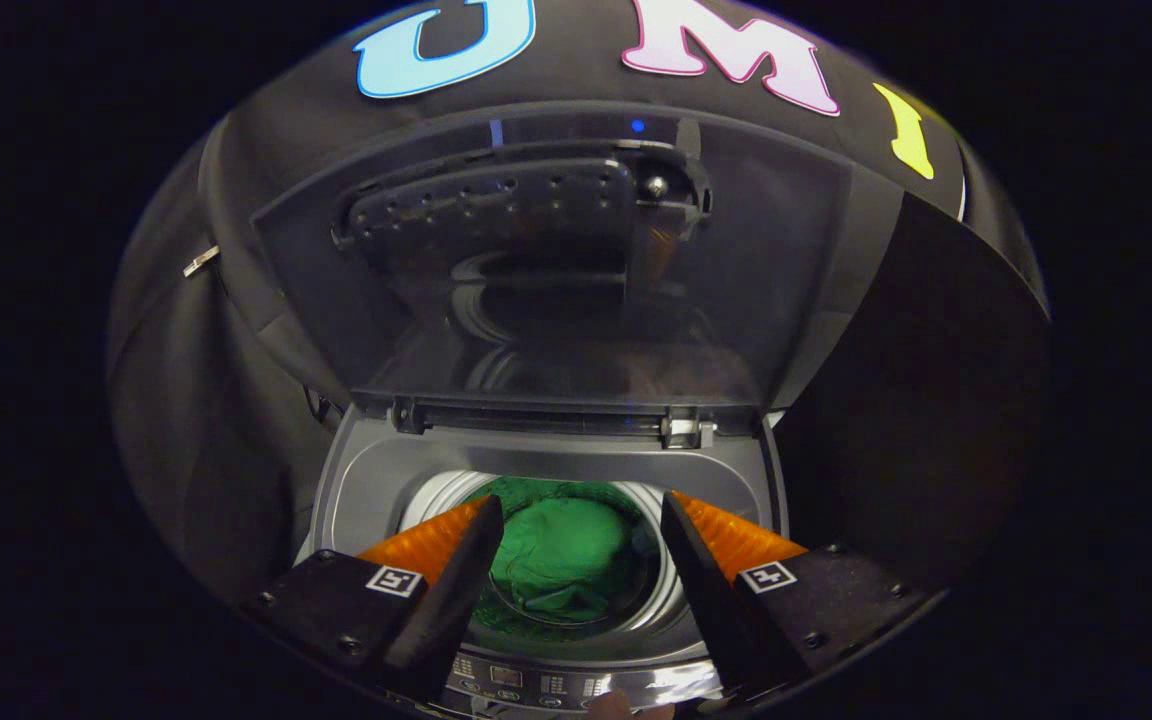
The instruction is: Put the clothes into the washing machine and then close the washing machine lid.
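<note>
- Gripper [581, 515] hangs above the washer's mouth, its fingers spread wide apart with nothing between them but the view down into the drum.
- Fingers [456, 570] point forward over the front rim; neither one touches the clothes or the washer.
- Clothes [561, 555], a green bundle, lie down inside the drum, seen in the gap between the fingers and just beyond their tips.
- Drum [436, 495] shows as a pale metal ring around the green bundle, set in the grey top of the washer [366, 480].
- Panel [546, 685] with small buttons runs along the washer's near edge, below and between the fingers.
- Lid [556, 270] stands raised beyond the drum, hinged along the washer's far edge; its dark glossy pane mirrors the drum's ring.
- Hinge [686, 430] sits at the lid's base, on the right side.
- Dark cloth wall [196, 400] rises behind and to both sides of the washer.
</note>
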Motion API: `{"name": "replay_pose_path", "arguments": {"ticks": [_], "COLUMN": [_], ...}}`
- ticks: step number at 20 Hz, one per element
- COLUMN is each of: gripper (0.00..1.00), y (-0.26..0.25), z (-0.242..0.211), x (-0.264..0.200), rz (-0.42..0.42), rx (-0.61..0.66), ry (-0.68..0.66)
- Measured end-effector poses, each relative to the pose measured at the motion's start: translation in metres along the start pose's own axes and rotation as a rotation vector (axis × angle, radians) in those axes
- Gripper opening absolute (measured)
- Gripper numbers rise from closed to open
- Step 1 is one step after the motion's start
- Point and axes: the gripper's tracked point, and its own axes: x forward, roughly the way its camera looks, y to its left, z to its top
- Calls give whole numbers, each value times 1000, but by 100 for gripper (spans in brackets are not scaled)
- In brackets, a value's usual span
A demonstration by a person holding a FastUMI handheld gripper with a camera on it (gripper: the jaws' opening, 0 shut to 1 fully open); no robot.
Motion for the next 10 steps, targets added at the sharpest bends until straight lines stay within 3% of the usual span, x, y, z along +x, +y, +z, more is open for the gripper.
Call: {"name": "replay_pose_path", "arguments": {"ticks": [7, 10], "gripper": [99, 99], "y": [-10, -9], "z": [64, 105], "x": [-71, -107], "rz": [-7, 19], "rx": [-8, -34], "ry": [-150, -289]}}
